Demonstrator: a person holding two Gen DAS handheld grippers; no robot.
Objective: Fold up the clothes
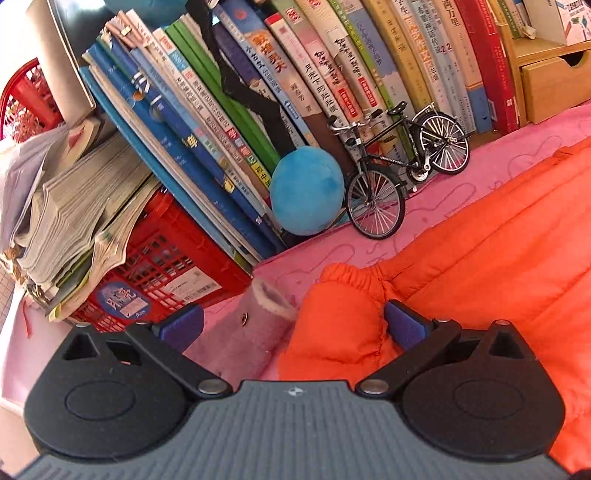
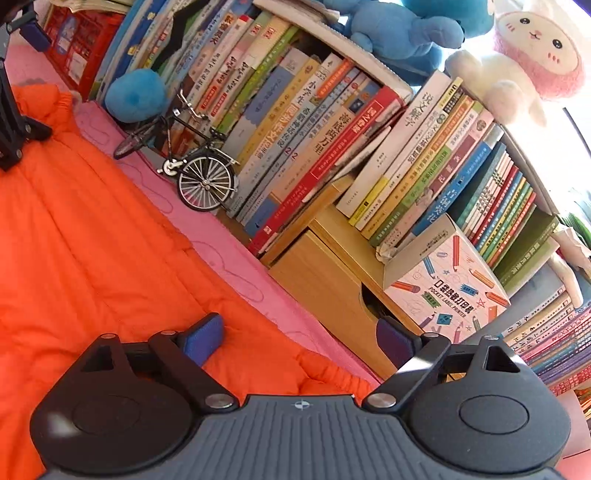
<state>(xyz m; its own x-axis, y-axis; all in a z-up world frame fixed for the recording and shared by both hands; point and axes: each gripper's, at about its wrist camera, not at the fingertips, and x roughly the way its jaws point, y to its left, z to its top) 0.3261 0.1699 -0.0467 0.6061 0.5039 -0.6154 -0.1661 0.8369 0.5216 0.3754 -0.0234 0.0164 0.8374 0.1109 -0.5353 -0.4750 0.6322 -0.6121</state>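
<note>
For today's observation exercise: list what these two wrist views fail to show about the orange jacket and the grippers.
- Orange jacket: left wrist view, right frame edge cuts it off.
- Jacket cuff: right wrist view, right gripper body hides its near part.
- Left gripper: fingertips partly buried behind cuff folds.

Orange padded garment: one is lying on the pink sheet
Model bicycle: one is standing
Red crates: two are showing
Plush toys: possibly three, blue plush, blue ball, pink-and-white lamb
Wooden drawer unit: one
Label printer box: one
</note>
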